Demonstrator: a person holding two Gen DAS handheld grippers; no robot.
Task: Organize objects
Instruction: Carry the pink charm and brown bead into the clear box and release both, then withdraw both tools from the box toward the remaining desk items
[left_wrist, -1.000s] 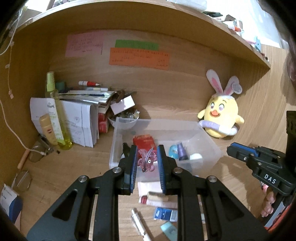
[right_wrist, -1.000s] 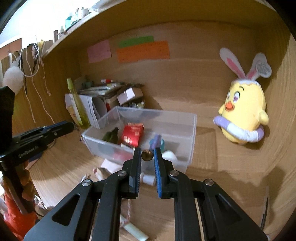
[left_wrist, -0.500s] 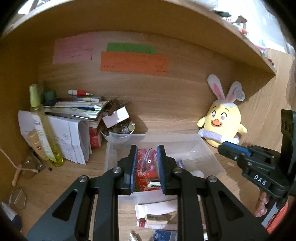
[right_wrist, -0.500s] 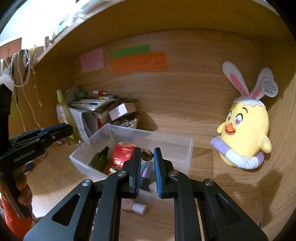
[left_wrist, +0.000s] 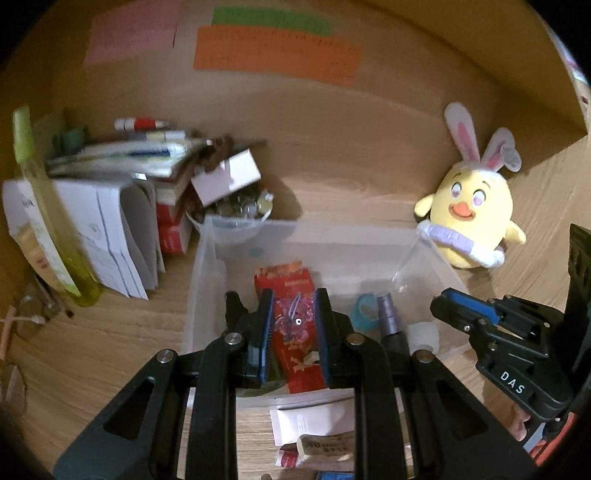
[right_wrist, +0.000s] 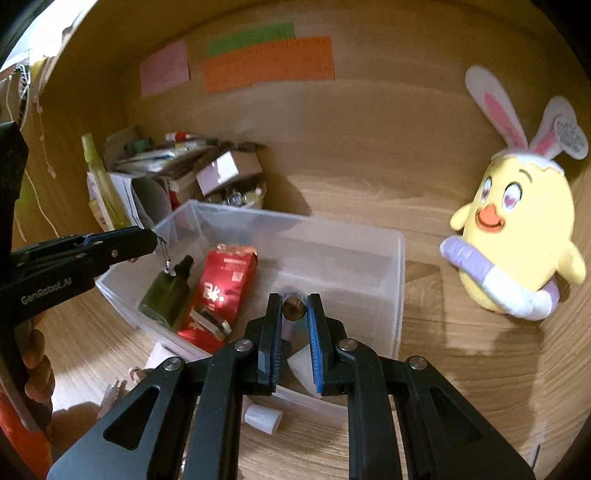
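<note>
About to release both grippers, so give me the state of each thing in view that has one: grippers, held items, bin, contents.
Left gripper: shut on the pink charm, above the bin.
Right gripper: shut on a small brown round piece, above the bin.
Clear bin: open, no lid.
Red packet: lying in the bin.
Green bottle: lying in the bin, capped.
Plush chick: upright, outside the bin.
</note>
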